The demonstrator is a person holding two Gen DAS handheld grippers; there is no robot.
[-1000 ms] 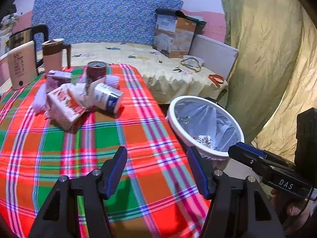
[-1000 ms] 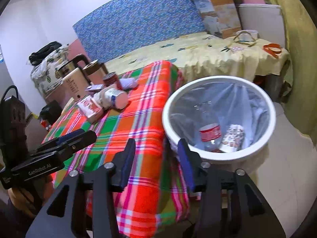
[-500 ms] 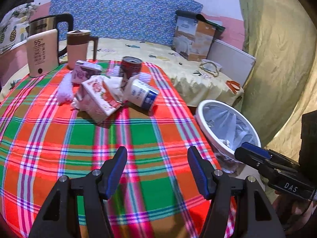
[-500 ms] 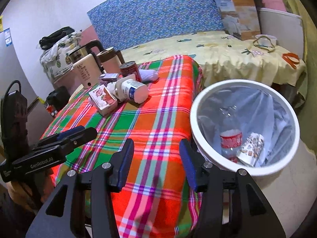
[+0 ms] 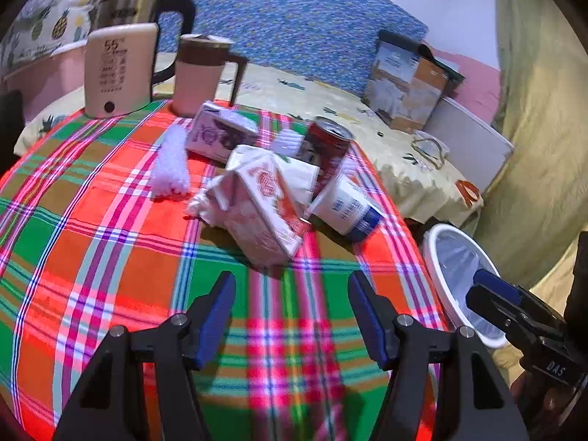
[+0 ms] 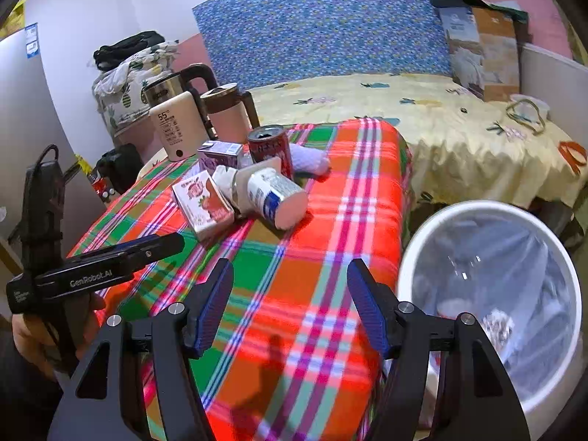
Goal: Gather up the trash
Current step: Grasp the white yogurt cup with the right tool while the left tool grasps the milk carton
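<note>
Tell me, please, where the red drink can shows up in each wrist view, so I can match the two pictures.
Left wrist view: the red can stands right of centre, upper half, behind the red-and-white carton.
Right wrist view: the red can stands left of centre, upper half.
Shared landmark: the white cup lying on its side just in front of it.

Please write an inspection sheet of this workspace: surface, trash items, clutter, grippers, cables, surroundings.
Surface: plaid tablecloth.
Job's things: red carton, purple carton, red can, white cup lying on its side, tissue; white bin beside the table, lined, some trash inside.
Clutter: kettle, mug.
Grippers: left gripper open, empty; right gripper open, empty.
Cables: nothing seen.
Surroundings: bed, cardboard box.
</note>
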